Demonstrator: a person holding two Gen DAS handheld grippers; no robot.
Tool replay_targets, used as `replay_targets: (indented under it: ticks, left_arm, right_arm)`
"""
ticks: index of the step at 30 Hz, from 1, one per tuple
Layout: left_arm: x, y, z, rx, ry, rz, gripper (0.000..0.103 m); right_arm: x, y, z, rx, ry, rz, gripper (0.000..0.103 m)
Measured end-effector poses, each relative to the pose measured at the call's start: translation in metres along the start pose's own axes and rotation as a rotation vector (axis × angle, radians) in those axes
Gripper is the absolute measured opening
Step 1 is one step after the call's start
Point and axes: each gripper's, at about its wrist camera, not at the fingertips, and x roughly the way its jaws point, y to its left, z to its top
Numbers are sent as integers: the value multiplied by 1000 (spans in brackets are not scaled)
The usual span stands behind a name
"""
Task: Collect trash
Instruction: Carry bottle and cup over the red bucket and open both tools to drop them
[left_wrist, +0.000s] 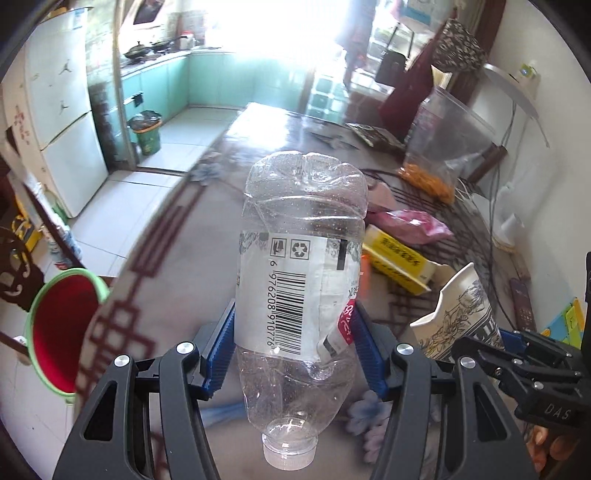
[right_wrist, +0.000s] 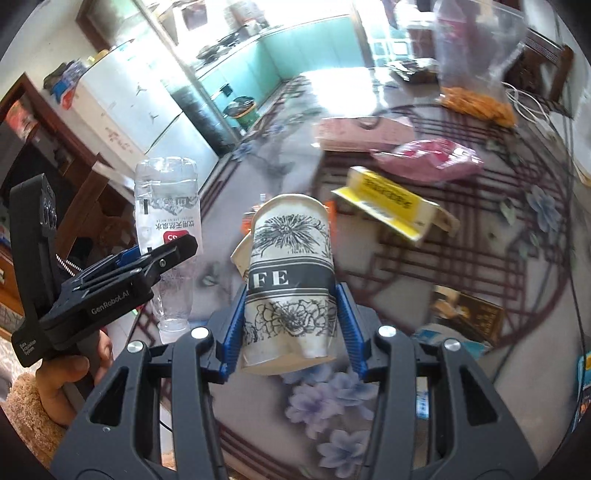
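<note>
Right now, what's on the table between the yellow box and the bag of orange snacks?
A pink packet lies between the yellow box and the snack bag; the right wrist view shows it best.

Place: I read this as a lived-in home, a dining room opening onto a kitchen.
Kitchen: at eleven o'clock from my left camera, teal cabinets (left_wrist: 162, 88) with woks on a stove (left_wrist: 147, 50).
Fridge: a white fridge (left_wrist: 59, 122) at ten o'clock.
Table: a table (left_wrist: 177, 266) under patterned floral cover fills my view, littered with household clutter.
Bins: a green pail (left_wrist: 147, 133) on the kitchen tiles, a red bin (left_wrist: 62, 328) at eight o'clock.
</note>
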Motion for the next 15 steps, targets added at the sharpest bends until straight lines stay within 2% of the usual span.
replay_targets:
  ticks: [7, 15]
  left_arm:
    - [-17, 57, -8, -31, -15, 21, 56]
    - [-33, 116, -12, -40, -19, 28, 56]
  right_arm:
    - [19, 56, 2, -60, 13, 0, 46]
    - [37, 114, -1, -69, 1, -20, 46]
